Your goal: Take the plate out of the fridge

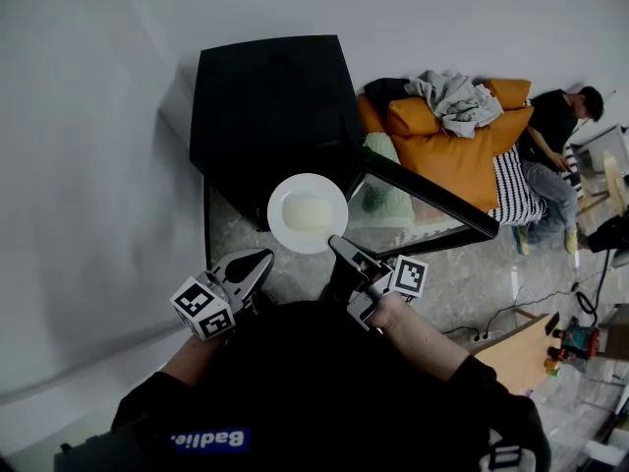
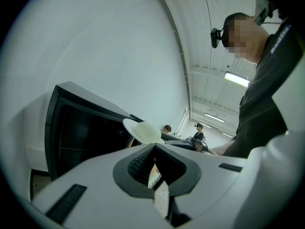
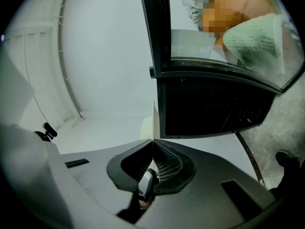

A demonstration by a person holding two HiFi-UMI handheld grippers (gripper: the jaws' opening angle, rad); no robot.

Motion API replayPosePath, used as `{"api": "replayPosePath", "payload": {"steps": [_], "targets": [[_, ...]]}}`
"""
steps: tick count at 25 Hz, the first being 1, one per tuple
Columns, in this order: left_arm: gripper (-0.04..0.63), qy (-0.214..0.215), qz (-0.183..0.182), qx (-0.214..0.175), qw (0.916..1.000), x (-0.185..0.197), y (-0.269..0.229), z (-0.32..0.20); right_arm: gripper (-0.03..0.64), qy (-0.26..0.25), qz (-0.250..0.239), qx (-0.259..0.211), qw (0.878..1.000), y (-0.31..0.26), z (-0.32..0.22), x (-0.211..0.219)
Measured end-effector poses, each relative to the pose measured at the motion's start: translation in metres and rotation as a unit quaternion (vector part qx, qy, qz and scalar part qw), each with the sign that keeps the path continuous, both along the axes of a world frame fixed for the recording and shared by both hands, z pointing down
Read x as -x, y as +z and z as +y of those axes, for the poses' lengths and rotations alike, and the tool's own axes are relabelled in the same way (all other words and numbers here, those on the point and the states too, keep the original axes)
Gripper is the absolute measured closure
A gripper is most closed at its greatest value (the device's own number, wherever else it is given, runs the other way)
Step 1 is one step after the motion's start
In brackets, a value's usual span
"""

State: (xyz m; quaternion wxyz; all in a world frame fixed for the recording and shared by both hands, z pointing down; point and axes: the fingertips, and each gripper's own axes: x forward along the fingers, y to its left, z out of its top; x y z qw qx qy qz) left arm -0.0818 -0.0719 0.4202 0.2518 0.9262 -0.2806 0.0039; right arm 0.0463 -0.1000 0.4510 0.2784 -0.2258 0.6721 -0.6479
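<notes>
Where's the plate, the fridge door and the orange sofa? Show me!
plate [image 1: 295, 241], head view, bare white part near its front rim.
fridge door [image 1: 432, 197], head view, the black frame along its edge.
orange sofa [image 1: 462, 160], head view, the orange cushion.

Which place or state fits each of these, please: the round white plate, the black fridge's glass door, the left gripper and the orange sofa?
1. round white plate
2. glass door of the black fridge
3. left gripper
4. orange sofa

A. shut, holding nothing
B. swung open
C. pinched at its rim by the right gripper
D. under grey clothing

Pairs: 1-C, 2-B, 3-A, 4-D
</notes>
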Motion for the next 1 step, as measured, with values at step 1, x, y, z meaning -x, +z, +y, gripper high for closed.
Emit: {"api": "replayPosePath", "payload": {"steps": [1], "targets": [[0.588, -0.001, 0.001, 0.001, 1.0, 0.0001, -0.0002, 0.0003, 0.603, 0.0, 0.001, 0.0, 1.0, 0.0005, 0.0003, -0.0001]]}}
